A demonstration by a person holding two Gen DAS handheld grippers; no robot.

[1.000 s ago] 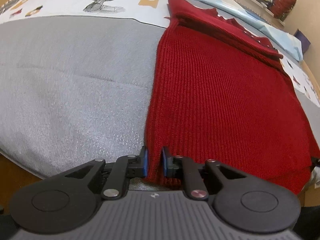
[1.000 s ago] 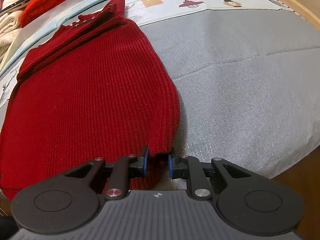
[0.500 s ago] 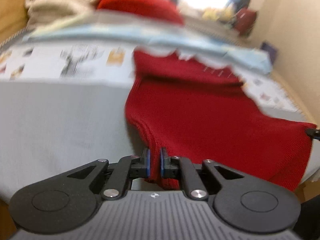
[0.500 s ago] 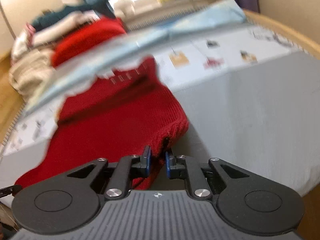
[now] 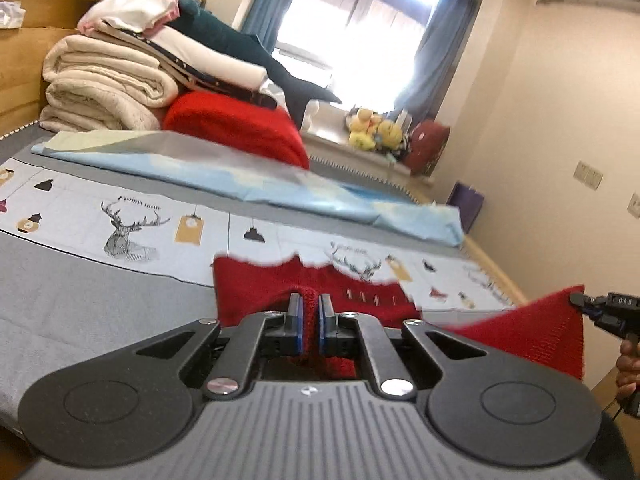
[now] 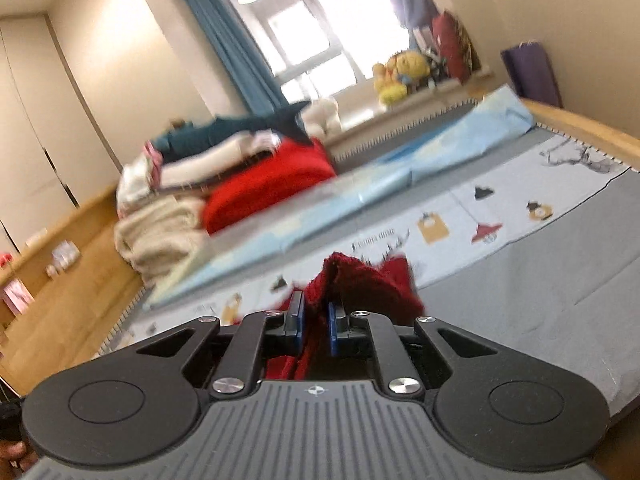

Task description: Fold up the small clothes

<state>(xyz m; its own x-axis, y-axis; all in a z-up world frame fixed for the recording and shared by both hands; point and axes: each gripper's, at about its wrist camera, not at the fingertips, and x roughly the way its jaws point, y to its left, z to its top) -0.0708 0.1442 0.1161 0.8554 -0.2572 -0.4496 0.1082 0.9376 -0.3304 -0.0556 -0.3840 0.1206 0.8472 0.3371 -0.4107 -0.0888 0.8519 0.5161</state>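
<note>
Left gripper (image 5: 309, 322): fingers clenched on a bunched corner of the red knit sweater (image 5: 528, 338). Right gripper (image 6: 316, 326): fingers closing on the opposite corner, knit pinched between the pads. The hem hangs lifted between the two grips; the far end lies on the bed (image 5: 80, 312), ahead of the fingers.

Risks, as judged:
- Thick rib knit could creep out of the right grip, since only a small fold sits between its pads.
- Uneven pull would skew the fold line.
- The trailing end may drag and bunch on the grey cover.

Room:
- Open grey bed surface left of the left fingers and right of the right fingers.
- Folded light-blue sheet (image 5: 280, 188) lies well ahead.
- Stacked laundry pile (image 5: 120, 80) beyond it.
- Bed edge directly beneath both grippers.
</note>
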